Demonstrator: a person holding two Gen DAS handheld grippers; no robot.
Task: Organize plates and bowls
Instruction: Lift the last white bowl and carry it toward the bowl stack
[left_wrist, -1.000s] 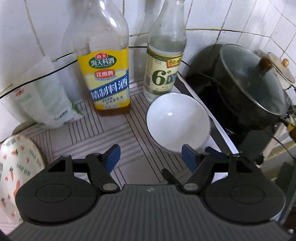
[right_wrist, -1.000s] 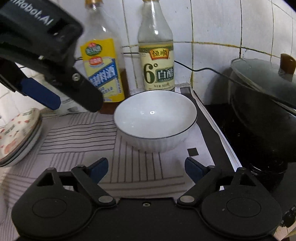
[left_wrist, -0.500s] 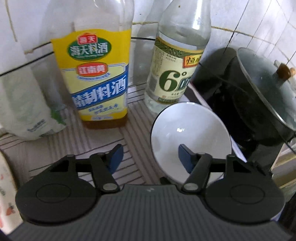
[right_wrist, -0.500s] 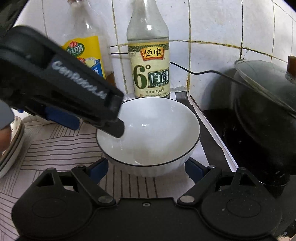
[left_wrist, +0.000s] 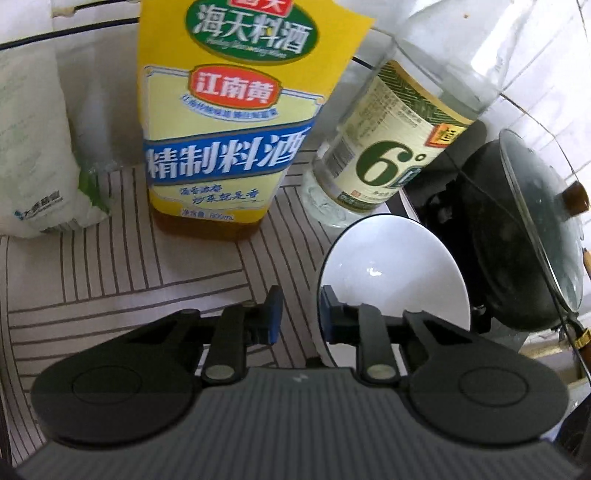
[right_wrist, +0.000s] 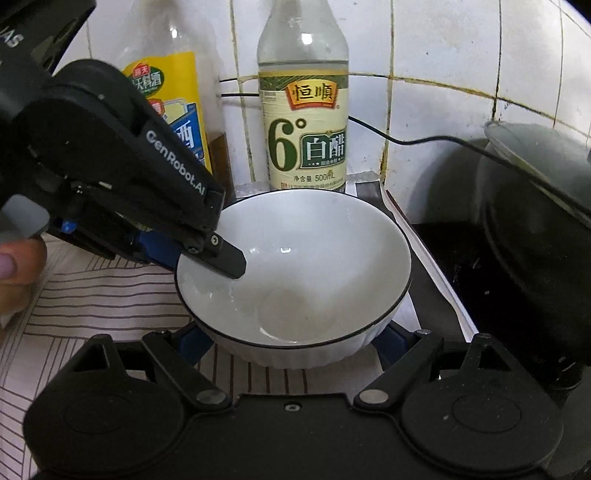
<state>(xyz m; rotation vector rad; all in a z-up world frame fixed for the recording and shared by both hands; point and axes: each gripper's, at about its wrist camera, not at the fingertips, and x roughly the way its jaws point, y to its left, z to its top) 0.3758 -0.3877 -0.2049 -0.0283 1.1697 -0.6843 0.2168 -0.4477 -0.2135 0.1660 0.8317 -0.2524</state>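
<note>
Both wrist cameras looked down close at the counter; each caught the white bowl (left_wrist: 391, 273) (right_wrist: 295, 273) and vinegar bottle (left_wrist: 391, 147) (right_wrist: 303, 122) toward 12 o'clock.

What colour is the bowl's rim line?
Thin black line on the white bowl; clearest in the right wrist view.
</note>
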